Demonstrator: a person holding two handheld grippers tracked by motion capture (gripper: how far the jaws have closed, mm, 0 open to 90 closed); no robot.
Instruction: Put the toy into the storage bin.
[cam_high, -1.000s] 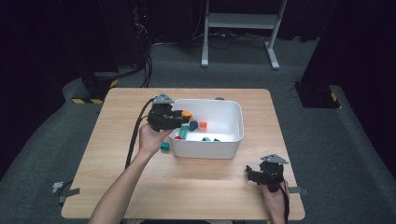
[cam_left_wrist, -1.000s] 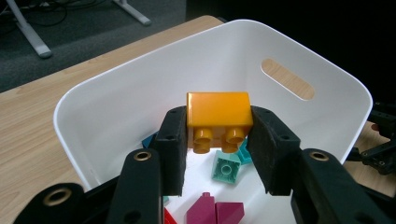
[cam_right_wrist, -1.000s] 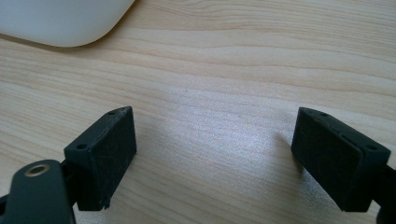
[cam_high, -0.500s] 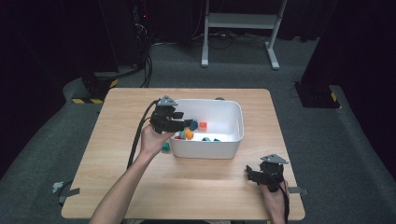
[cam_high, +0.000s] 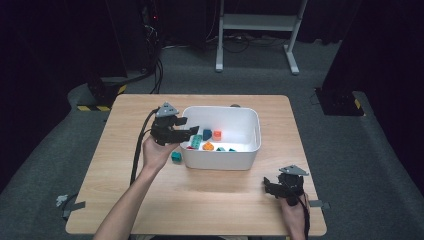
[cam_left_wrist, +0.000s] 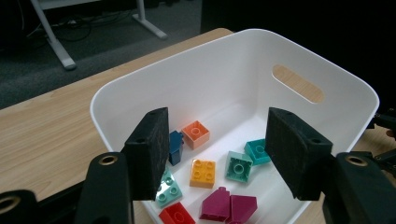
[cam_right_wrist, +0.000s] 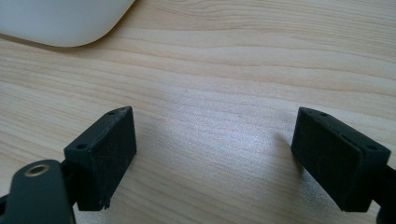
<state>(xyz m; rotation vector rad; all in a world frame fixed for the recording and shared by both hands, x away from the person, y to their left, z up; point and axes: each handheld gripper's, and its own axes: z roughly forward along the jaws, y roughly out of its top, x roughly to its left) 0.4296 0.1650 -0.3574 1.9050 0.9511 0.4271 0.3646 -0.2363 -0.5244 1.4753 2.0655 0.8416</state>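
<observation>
Left tool over white bin's left rim, jaws just been opening, spread, nothing between. Teal block on table just left of bin, below and nearest left tool. Right tool spread, well apart

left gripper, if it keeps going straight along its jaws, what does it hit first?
Probably the bricks on the floor of the white bin. The left gripper hangs open over its near rim, jaws just opened, nothing between them. The yellow brick and mint brick lie most in line; depth is uncertain.
</observation>
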